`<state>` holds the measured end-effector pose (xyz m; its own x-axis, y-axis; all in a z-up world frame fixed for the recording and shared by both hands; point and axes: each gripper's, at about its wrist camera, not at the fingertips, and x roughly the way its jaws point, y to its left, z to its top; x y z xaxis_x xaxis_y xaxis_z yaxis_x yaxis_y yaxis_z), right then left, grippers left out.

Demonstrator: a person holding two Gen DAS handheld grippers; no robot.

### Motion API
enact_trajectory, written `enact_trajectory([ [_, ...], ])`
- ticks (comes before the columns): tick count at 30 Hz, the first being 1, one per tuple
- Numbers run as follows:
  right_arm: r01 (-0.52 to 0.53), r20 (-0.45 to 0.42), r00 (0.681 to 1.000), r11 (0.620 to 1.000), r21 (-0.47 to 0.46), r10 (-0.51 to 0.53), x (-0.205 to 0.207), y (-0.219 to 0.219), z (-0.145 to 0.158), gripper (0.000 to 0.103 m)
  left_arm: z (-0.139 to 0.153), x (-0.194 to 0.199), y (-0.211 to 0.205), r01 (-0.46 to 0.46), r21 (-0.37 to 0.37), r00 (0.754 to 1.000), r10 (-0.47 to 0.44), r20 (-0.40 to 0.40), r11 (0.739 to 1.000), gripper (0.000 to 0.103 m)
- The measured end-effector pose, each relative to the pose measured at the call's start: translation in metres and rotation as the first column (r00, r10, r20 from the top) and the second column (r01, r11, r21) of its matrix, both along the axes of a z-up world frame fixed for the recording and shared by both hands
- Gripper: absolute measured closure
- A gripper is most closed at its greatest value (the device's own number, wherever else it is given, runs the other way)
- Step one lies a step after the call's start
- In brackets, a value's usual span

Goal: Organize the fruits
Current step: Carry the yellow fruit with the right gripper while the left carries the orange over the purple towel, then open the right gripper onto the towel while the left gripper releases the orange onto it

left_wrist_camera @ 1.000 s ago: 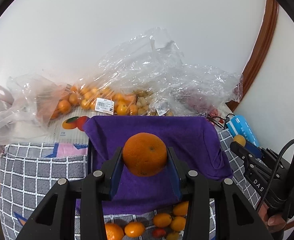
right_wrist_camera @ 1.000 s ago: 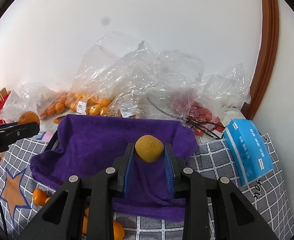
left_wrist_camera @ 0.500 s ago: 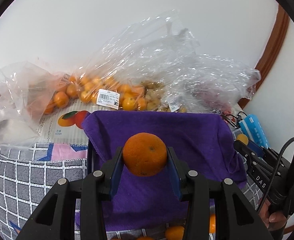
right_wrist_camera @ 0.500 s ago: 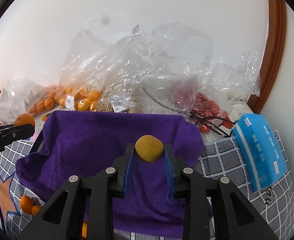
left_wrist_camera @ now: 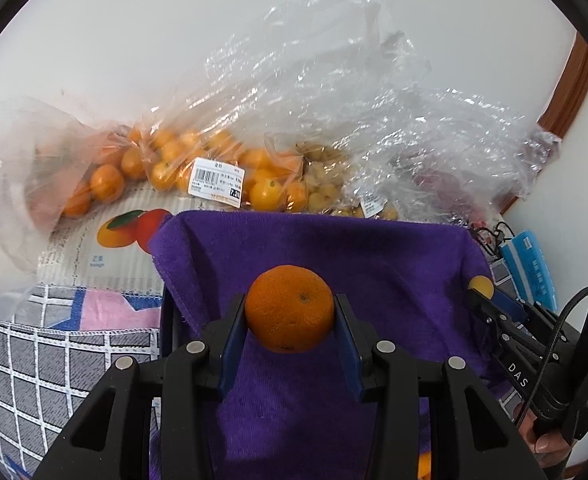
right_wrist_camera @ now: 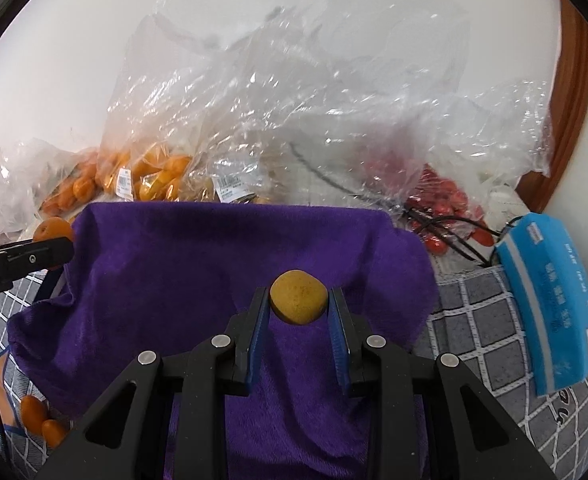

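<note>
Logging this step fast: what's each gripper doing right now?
Left gripper: closed on an orange.
Right gripper: closed on a small yellow-brown fruit.

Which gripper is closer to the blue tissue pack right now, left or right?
Right. The right gripper, shut on a yellow fruit, is beside the blue tissue pack. The left gripper, holding an orange, sits on the right one's far side.

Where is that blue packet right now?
The blue packet lies at the right edge of the right wrist view, on the grey checked cloth, just right of the purple towel and below the red fruits.
</note>
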<state>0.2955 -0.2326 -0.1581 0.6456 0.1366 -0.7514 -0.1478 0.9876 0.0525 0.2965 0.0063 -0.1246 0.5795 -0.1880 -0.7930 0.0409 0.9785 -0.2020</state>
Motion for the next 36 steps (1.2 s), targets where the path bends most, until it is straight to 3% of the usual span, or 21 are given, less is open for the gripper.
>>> enact_trajectory([
  [24, -0.034, -0.092, 0.995, 0.999, 0.012, 0.035, 0.022, 0.010, -0.033, 0.073, -0.037, 0.026, -0.006, 0.017, 0.016, 0.997, -0.015, -0.081, 1.000, 0.063],
  [26, -0.047, -0.092, 0.995, 0.999, 0.000, 0.047, 0.021, 0.011, -0.032, 0.069, -0.039, 0.027, -0.007, 0.016, 0.019, 0.996, -0.015, -0.083, 1.000, 0.063],
  [33, -0.082, -0.031, 0.996, 0.996, -0.018, 0.081, 0.006, 0.016, -0.012, 0.032, -0.042, 0.029, -0.013, 0.023, 0.042, 0.996, -0.019, -0.091, 0.999, 0.063],
  [36, -0.091, -0.023, 0.996, 0.996, -0.025, 0.090, -0.001, 0.018, -0.002, 0.027, -0.039, 0.027, -0.014, 0.016, 0.062, 0.997, -0.011, -0.081, 0.998, 0.063],
])
